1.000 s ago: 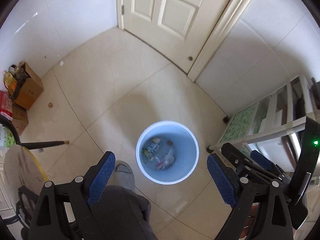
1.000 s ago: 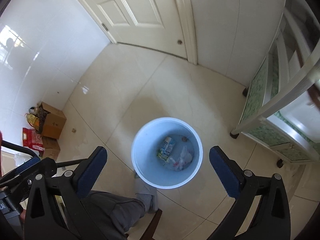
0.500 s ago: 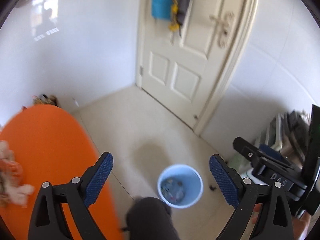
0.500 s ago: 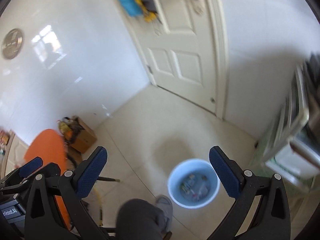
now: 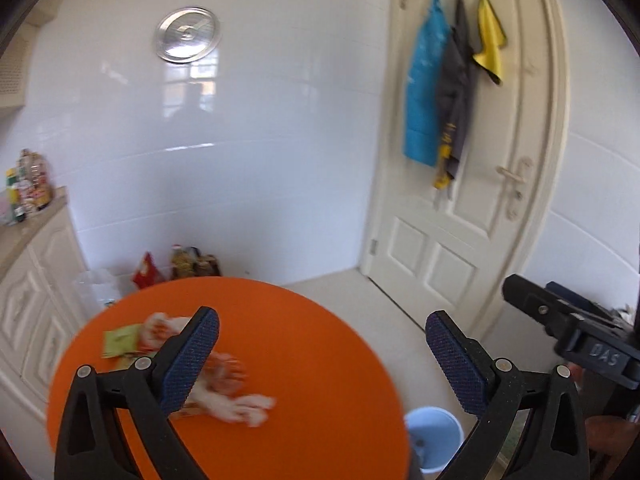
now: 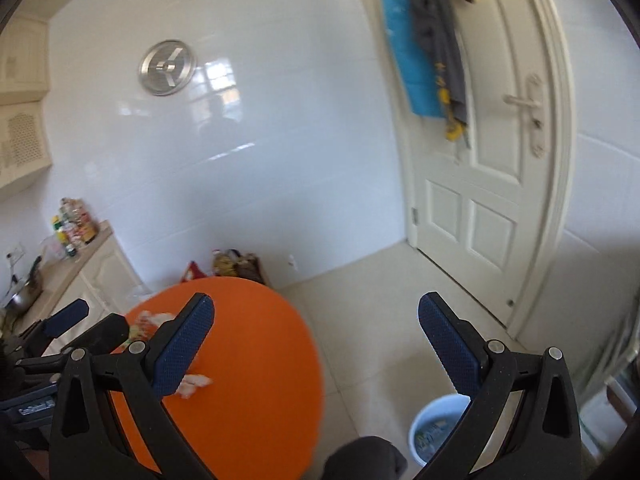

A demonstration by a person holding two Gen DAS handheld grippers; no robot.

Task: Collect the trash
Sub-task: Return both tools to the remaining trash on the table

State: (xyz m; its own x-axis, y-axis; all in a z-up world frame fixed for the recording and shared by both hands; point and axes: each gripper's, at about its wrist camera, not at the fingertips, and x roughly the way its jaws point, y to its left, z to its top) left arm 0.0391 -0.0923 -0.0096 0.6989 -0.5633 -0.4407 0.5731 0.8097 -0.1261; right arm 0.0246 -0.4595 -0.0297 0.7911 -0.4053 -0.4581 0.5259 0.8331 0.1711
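Observation:
A round orange table (image 5: 304, 364) holds crumpled whitish-orange scraps (image 5: 228, 392) and a green wrapper (image 5: 120, 338), all blurred. The table (image 6: 256, 368) and scraps (image 6: 196, 384) also show in the right wrist view. A light blue bin (image 5: 434, 438) stands on the floor to the table's right, with trash inside it in the right wrist view (image 6: 434, 428). My left gripper (image 5: 320, 356) is open and empty above the table's right part. My right gripper (image 6: 316, 344) is open and empty above the table edge and floor.
A white panelled door (image 5: 460, 208) with hanging blue, grey and yellow cloths (image 5: 424, 92) is at the right. Cream cabinets (image 5: 28, 292) with bottles stand at the left. Bags and boxes (image 5: 180, 266) sit against the tiled wall. My knee (image 6: 360, 460) is low in the right wrist view.
Both grippers have tilted up from looking down into the bin and swung left; the orange table with scraps now fills the lower left. Both jaws stayed open and empty.

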